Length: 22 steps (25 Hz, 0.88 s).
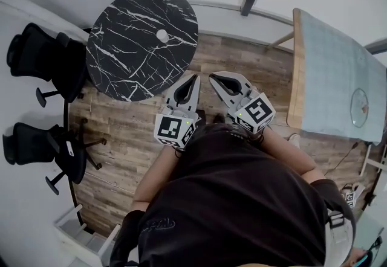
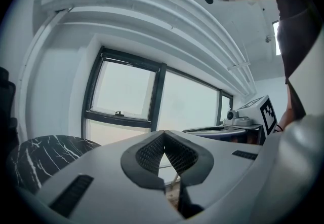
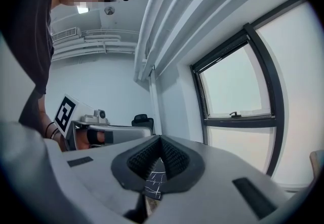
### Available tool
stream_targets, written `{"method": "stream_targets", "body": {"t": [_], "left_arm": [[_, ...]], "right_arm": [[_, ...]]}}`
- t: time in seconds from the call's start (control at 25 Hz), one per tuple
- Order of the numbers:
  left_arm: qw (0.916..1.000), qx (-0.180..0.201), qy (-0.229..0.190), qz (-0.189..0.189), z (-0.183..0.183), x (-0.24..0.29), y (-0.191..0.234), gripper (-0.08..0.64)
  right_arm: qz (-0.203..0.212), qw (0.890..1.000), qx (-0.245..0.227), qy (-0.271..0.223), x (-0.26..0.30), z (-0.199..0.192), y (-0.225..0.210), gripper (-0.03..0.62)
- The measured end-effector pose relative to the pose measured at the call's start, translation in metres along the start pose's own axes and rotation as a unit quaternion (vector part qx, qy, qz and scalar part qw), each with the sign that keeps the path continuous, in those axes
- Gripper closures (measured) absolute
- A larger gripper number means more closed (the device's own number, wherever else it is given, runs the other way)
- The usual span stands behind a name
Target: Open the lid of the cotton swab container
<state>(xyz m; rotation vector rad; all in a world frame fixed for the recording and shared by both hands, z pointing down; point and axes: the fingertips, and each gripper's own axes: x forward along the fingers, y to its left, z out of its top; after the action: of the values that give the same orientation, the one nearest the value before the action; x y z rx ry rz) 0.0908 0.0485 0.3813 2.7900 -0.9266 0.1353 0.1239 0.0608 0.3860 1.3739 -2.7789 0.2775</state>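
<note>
Head view showed a round black marble worktop (image 1: 130,48) ahead, the left gripper (image 1: 195,77) and right gripper (image 1: 213,77) short of it, fingers (image 2: 148,156) pressed together on nothing, and a small white cotton swab container (image 1: 162,35) on it, probably light, rigid and slippery: steady the base, lift at the lid rim.

The left arm (image 1: 152,176) and the right arm (image 1: 289,150) reach out in front of the body. The left hand-held gripper (image 1: 193,80) and the right hand-held gripper (image 1: 214,78) sit side by side, tips close together. Both have their jaws shut tight, with nothing in them.
</note>
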Motion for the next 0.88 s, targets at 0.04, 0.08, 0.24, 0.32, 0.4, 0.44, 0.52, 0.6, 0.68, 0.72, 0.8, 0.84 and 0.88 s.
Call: {"method": "stream_targets", "body": {"t": [0.04, 0.08, 0.24, 0.32, 0.4, 0.44, 0.52, 0.6, 0.68, 0.72, 0.8, 0.84, 0.88], "left_arm": [[1.0, 0.0, -0.002, 0.001, 0.001, 0.002, 0.005, 0.548], [1.0, 0.001, -0.003, 0.002, 0.002, 0.004, 0.01, 0.548], [1.0, 0.0, -0.008, -0.001, 0.007, 0.012, 0.033, 0.548], [0.9999, -0.001, -0.012, -0.003, 0.012, 0.015, 0.05, 0.548], [0.9998, -0.002, -0.017, -0.006, 0.02, 0.017, 0.07, 0.548], [0.9998, -0.001, -0.019, -0.007, 0.025, 0.018, 0.08, 0.548], [0.9997, 0.004, -0.023, -0.009, 0.034, 0.019, 0.099, 0.548], [0.9996, 0.01, -0.025, -0.009, 0.042, 0.018, 0.117, 0.548], [0.9995, 0.014, -0.026, -0.009, 0.049, 0.015, 0.134, 0.548], [0.9995, 0.016, -0.027, -0.01, 0.052, 0.012, 0.142, 0.548], [0.9993, 0.02, -0.028, -0.011, 0.055, 0.007, 0.155, 0.548], [0.9993, 0.021, -0.029, -0.011, 0.056, 0.005, 0.161, 0.548], [0.9993, 0.02, -0.03, -0.011, 0.057, 0.003, 0.167, 0.548]], "right_arm": [[0.001, 1.0, -0.002, 0.0, 0.004, 0.001, -0.002, 0.57], [0.001, 1.0, -0.004, 0.0, 0.009, 0.002, -0.004, 0.569], [0.003, 1.0, -0.008, 0.001, 0.035, 0.005, -0.012, 0.569], [0.002, 1.0, -0.007, 0.004, 0.052, 0.007, -0.017, 0.57], [-0.001, 1.0, -0.006, 0.006, 0.071, 0.011, -0.023, 0.569], [-0.003, 1.0, -0.007, 0.005, 0.081, 0.015, -0.026, 0.569], [-0.007, 1.0, -0.01, -0.001, 0.098, 0.023, -0.03, 0.569], [-0.01, 1.0, -0.012, -0.006, 0.116, 0.031, -0.034, 0.569], [-0.008, 1.0, -0.015, -0.007, 0.133, 0.036, -0.036, 0.569], [-0.008, 1.0, -0.016, -0.006, 0.141, 0.039, -0.037, 0.569], [-0.009, 1.0, -0.02, -0.007, 0.155, 0.043, -0.037, 0.569], [-0.01, 1.0, -0.022, -0.008, 0.161, 0.045, -0.037, 0.569], [-0.01, 1.0, -0.023, -0.009, 0.166, 0.046, -0.037, 0.569]]}}
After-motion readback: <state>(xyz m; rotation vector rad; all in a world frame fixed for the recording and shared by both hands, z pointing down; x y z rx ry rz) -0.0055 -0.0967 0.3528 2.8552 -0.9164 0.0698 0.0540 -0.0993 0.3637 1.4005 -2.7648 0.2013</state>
